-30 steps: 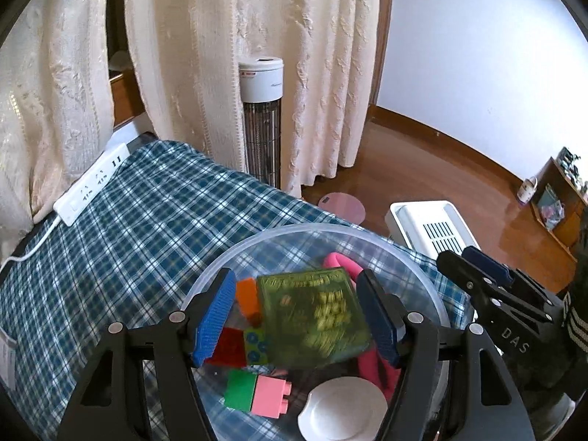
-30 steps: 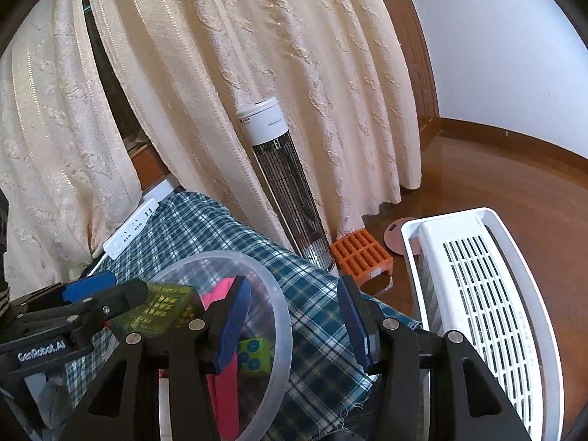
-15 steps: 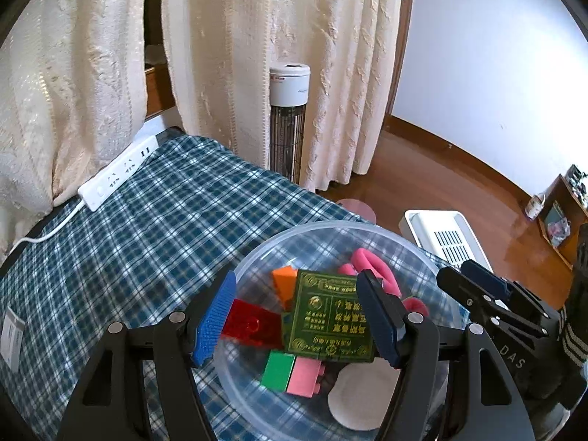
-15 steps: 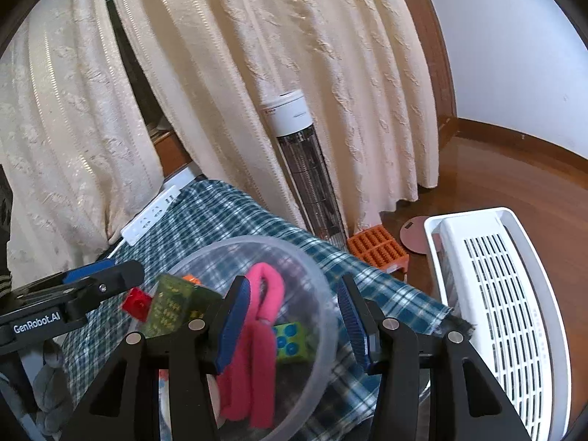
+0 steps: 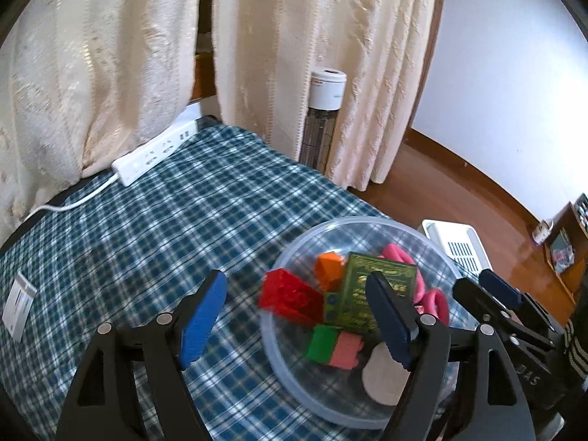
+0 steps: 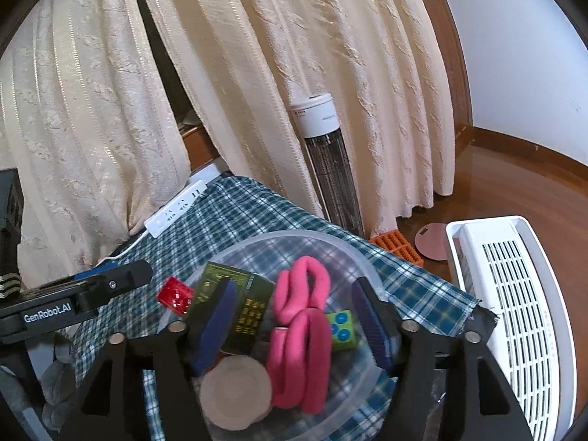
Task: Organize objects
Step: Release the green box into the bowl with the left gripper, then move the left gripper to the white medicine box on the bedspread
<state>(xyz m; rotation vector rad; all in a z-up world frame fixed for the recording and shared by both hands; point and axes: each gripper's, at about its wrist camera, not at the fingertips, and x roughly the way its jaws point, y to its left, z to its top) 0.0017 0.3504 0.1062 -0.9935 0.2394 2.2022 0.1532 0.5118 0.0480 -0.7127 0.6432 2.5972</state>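
Both hand-held grippers back, jaws opening, above bowl (image 5: 294,378).

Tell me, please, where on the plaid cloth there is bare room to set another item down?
The widest bare stretch of plaid cloth lies between the power strip and the clear bowl. The bowl itself is crowded: red brick, green box, pink loop and more.

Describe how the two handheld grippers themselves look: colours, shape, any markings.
Both are black angular frames with silver rivets and ribbed blue pads on their two fingers. The left gripper reads "GenRobot.AI" on its side; the right gripper shows "DAS". A striped dark cuff sits behind it.
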